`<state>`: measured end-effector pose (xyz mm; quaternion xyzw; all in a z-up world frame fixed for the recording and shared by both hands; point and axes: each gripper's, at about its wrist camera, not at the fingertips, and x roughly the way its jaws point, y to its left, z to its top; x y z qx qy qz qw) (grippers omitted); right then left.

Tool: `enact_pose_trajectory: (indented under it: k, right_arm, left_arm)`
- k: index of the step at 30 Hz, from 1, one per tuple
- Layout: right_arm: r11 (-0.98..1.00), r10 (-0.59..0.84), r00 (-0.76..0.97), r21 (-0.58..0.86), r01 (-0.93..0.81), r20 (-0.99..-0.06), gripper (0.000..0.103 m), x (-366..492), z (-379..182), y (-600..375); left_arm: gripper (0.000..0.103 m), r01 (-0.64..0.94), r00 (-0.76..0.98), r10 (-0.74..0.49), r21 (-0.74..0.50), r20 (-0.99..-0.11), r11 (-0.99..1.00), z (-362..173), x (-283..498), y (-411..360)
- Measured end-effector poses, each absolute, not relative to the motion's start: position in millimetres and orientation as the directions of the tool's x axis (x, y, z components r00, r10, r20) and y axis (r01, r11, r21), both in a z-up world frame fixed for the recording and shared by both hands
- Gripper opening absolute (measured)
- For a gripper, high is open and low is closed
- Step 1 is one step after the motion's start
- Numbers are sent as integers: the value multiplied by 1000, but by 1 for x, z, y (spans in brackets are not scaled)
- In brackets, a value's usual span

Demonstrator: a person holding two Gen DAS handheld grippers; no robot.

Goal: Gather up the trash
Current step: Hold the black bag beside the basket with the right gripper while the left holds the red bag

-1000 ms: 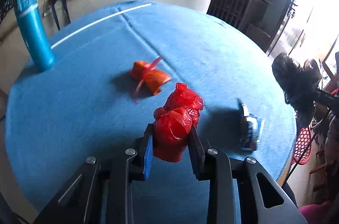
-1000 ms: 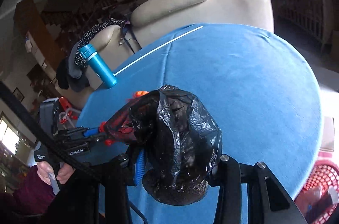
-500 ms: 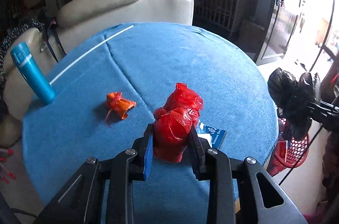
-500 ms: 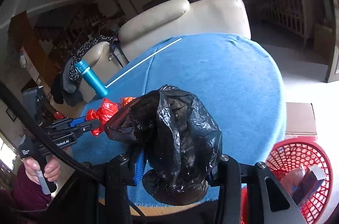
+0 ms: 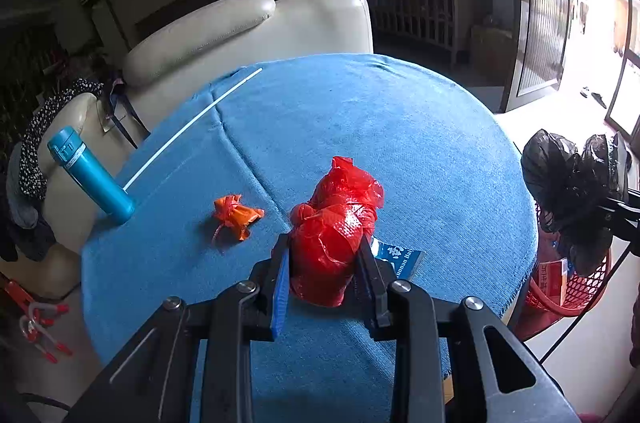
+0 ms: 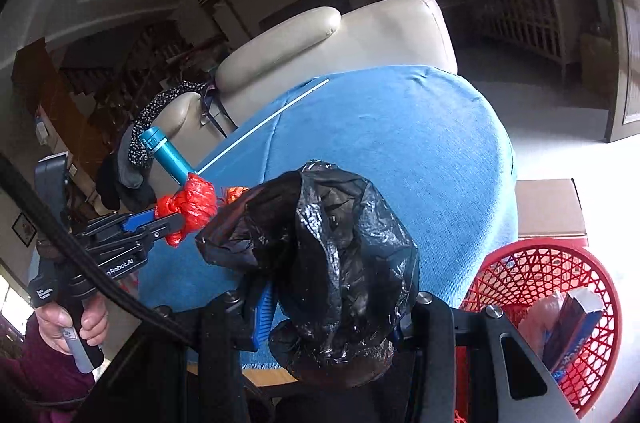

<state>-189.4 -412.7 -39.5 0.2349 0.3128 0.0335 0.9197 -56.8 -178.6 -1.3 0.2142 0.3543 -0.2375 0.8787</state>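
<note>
My left gripper is shut on a crumpled red plastic bag, held above the blue-clothed round table; the bag also shows in the right wrist view. My right gripper is shut on a crumpled black plastic bag, held off the table's right edge, above and left of a red mesh basket. The black bag also shows in the left wrist view. A small orange wrapper and a blue packet lie on the table.
A teal bottle stands at the table's left edge. A cream sofa is behind the table. The red basket holds a carton and sits on the floor by a cardboard box. A white stripe crosses the cloth.
Both grippers have pulled back and risen from the table with their bags. The right gripper has swung right, bringing the red basket into its view.
</note>
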Motion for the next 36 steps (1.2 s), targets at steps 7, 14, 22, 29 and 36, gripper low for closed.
enact_pose_trajectory:
  k: [7, 14, 22, 29, 36]
  right_arm:
    - [884, 213, 794, 459, 92, -570, 46, -185, -44, -413]
    - [890, 217, 789, 449, 82, -574, 46, -179, -43, -406]
    - [896, 213, 789, 438, 77, -576, 46, -177, -41, -400]
    - [903, 202, 793, 423, 76, -575, 46, -180, -38, -395]
    - [901, 197, 794, 425, 85, -575, 46, -183, -38, -396]
  left_arm:
    - [32, 572, 641, -255, 230, -724, 787, -7, -59, -185]
    - [32, 572, 635, -251, 226, -731, 789, -11, -60, -184]
    - [32, 567, 635, -250, 221, -731, 793, -12, -60, -181]
    - [32, 566, 631, -252, 213, -734, 796, -12, -59, -179]
    - [32, 565, 635, -249, 219, -731, 795, -13, -60, -180]
